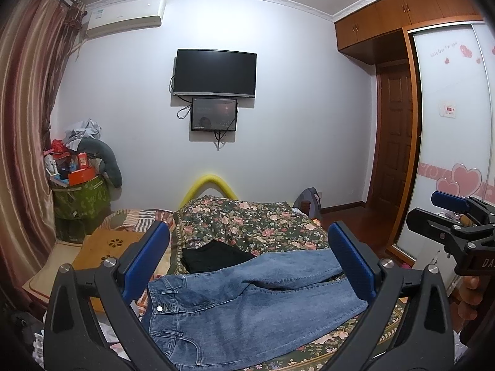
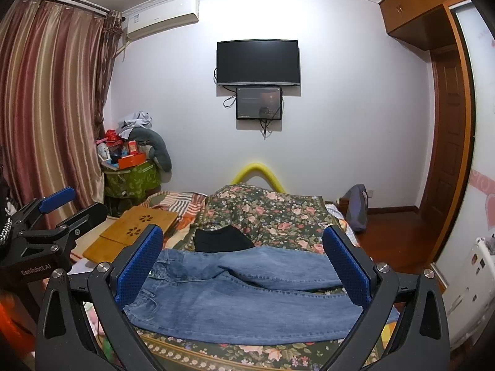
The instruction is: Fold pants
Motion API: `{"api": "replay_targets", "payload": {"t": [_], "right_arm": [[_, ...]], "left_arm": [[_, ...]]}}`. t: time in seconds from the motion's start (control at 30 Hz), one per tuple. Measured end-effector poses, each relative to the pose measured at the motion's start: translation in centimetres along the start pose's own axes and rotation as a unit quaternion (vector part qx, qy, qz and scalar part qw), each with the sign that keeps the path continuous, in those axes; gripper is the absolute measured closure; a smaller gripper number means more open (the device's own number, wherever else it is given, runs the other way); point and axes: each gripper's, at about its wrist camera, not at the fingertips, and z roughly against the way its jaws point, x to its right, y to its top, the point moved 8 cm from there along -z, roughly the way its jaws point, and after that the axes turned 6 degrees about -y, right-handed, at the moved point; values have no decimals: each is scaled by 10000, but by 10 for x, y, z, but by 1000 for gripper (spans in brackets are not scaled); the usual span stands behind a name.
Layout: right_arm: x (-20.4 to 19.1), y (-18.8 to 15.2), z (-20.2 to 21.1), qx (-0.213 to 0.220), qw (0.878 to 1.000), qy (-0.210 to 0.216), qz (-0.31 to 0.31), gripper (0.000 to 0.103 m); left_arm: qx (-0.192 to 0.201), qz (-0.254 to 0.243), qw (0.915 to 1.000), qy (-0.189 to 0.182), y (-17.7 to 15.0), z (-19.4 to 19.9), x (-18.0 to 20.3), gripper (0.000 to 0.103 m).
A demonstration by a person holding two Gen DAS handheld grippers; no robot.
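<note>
A pair of blue jeans (image 1: 247,303) lies spread flat across the floral bed cover, waistband to the left and legs to the right; it also shows in the right wrist view (image 2: 247,296). My left gripper (image 1: 247,266) is open and empty, held above the jeans with its blue pads wide apart. My right gripper (image 2: 244,266) is open and empty, also above the jeans. The right gripper shows at the right edge of the left wrist view (image 1: 454,216). The left gripper shows at the left edge of the right wrist view (image 2: 62,207).
A black folded garment (image 1: 213,258) lies on the floral bed cover (image 1: 253,219) just behind the jeans. A wooden lap board (image 2: 139,227) rests on the bed's left side. A cluttered green bin (image 1: 80,198) stands by the curtain. A wardrobe (image 1: 448,123) stands at right.
</note>
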Motion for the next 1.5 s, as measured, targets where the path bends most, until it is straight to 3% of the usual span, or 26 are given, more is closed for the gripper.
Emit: {"api": "replay_targets", "payload": {"t": [1.5], "right_arm": [[0,-2,0,-11,10000,58,0,1]], "left_arm": [[106,-4,9999,-9,1,0,6,0]]}}
